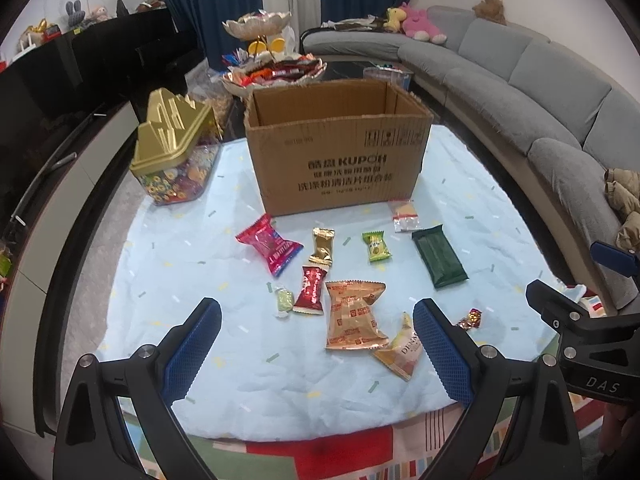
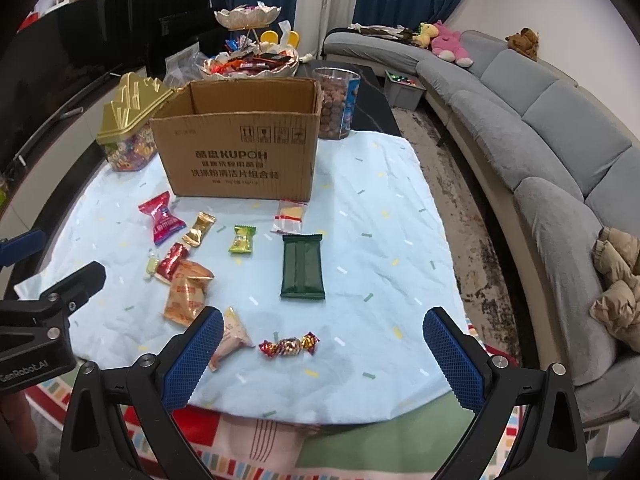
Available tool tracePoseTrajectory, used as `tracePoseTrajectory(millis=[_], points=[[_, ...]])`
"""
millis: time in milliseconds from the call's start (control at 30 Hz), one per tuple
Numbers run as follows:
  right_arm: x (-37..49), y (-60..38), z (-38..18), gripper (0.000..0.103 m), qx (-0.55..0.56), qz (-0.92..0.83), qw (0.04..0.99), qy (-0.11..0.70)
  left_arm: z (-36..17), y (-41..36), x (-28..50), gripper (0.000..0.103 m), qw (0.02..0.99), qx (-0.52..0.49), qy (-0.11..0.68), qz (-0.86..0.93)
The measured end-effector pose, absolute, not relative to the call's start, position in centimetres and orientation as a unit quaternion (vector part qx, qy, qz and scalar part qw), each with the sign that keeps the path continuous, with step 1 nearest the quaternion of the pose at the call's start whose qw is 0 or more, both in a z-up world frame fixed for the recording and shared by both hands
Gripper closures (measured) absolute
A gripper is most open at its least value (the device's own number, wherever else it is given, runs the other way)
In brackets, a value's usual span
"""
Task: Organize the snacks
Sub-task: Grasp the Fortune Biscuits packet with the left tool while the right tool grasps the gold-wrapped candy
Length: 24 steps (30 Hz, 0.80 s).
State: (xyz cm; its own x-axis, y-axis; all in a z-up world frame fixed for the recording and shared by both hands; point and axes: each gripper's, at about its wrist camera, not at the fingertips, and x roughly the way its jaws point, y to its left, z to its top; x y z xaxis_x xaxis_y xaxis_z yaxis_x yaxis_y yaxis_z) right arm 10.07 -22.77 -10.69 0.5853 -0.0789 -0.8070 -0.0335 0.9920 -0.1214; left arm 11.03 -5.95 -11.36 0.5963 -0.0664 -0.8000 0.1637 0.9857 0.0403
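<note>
An open cardboard box (image 1: 336,160) (image 2: 240,160) stands at the back of a light blue cloth (image 1: 240,380). Several wrapped snacks lie in front of it: a pink packet (image 1: 267,249), a gold one (image 1: 322,245), a red one (image 1: 311,290), an orange packet (image 1: 354,316), a dark green bar (image 1: 438,258) (image 2: 302,266) and a twisted candy (image 2: 289,345). My left gripper (image 1: 318,350) is open and empty above the orange packet. My right gripper (image 2: 323,356) is open and empty around the twisted candy, above the cloth.
A gold-lidded candy jar (image 1: 174,156) stands left of the box. A tiered dish of snacks (image 1: 272,68) and a clear nut jar (image 2: 336,104) stand behind it. A grey sofa (image 2: 540,140) curves along the right. A dark cabinet (image 1: 80,72) runs along the left.
</note>
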Motion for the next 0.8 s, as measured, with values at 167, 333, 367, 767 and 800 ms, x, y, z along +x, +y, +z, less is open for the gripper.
tracePoseTrajectory(millis=[167, 333, 367, 767, 800], points=[[11.5, -22.9, -12.5, 0.002, -0.065, -0.01, 0.886, 0.459, -13.5, -6.7, 12.3, 0.007, 0.888, 0.055, 0.45, -0.075], [12.2, -22.9, -14.8, 0.002, -0.076, -0.002, 0.881, 0.468, -15.4, -7.5, 13.0, 0.007, 0.885, 0.06, 0.453, -0.089], [12.2, -22.9, -15.3, 0.003, -0.077, 0.001, 0.879, 0.471, -15.9, -7.7, 13.1, 0.009, 0.883, 0.062, 0.457, -0.091], [13.5, -22.7, -20.0, 0.014, -0.078, 0.032, 0.85, 0.521, -20.2, -8.4, 14.8, 0.019, 0.867, 0.06, 0.484, -0.1], [13.6, -22.6, -20.4, 0.014, -0.076, 0.035, 0.845, 0.528, -20.4, -8.4, 14.9, 0.02, 0.866, 0.06, 0.486, -0.101]])
